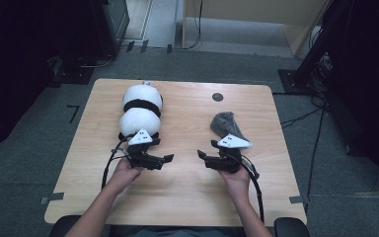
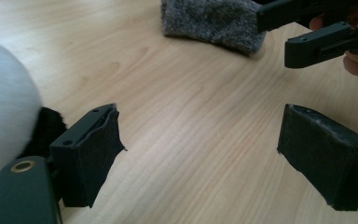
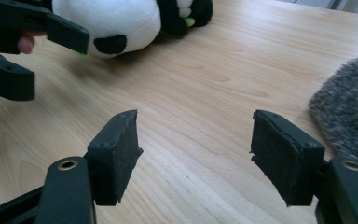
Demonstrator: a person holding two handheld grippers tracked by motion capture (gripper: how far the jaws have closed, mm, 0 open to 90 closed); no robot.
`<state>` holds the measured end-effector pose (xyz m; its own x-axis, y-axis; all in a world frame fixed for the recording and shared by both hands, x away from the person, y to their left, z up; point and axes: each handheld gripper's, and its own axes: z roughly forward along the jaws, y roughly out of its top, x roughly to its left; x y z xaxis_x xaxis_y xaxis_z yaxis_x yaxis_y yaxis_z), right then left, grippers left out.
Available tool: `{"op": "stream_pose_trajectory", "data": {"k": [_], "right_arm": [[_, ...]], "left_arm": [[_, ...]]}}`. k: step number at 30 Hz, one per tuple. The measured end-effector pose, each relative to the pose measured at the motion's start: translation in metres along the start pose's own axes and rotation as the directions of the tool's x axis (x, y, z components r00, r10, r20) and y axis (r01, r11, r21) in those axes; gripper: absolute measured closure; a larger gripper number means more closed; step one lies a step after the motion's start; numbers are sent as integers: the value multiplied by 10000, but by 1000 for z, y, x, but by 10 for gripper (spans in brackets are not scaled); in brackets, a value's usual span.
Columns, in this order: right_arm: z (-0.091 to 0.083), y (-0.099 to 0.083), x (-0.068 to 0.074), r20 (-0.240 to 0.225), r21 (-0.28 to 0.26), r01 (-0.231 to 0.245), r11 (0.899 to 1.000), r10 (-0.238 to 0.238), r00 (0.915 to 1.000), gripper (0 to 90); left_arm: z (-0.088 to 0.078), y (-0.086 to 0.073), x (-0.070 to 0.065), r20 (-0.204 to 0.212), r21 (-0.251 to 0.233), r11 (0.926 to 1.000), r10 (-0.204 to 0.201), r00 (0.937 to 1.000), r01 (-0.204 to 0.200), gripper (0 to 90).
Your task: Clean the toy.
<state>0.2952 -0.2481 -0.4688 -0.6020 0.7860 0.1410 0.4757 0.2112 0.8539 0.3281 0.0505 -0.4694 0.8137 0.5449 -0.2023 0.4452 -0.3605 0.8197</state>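
While both my left gripper (image 1: 168,159) and right gripper (image 1: 201,155) hang open and empty, the grey cloth (image 1: 225,124) lies right of the panda plush (image 1: 140,111).

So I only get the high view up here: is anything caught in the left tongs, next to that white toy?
Observer: No. In the left gripper view the left tongs stand open over bare table; the white plush toy sits just outside one jaw.
Operator: And the right tongs, by the grey fluffy thing?
Observer: The right tongs are open too, with nothing between them; the grey fluffy thing lies beside one jaw.
Operator: Any details on the toy I can't make out?
Observer: The right gripper view shows a black patch and a small green bit on it.
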Motion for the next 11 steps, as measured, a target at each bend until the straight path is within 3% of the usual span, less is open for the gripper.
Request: {"op": "stream_pose_trajectory", "data": {"k": [2,5,11], "right_arm": [[2,0,2,-75,35,-10,10000,10,10000,321],[5,0,3,-262,128,-125,9998,129,9996,322],[8,-2,2,-187,415,-144,9990,152,9997,322]], "left_arm": [[2,-1,-1,8,56,9998,169,9999,-169,129],[6,-2,0,129,116,9999,46,9999,-47,129],[8,-4,3,8,195,9998,32,10000,-32,131]]}}
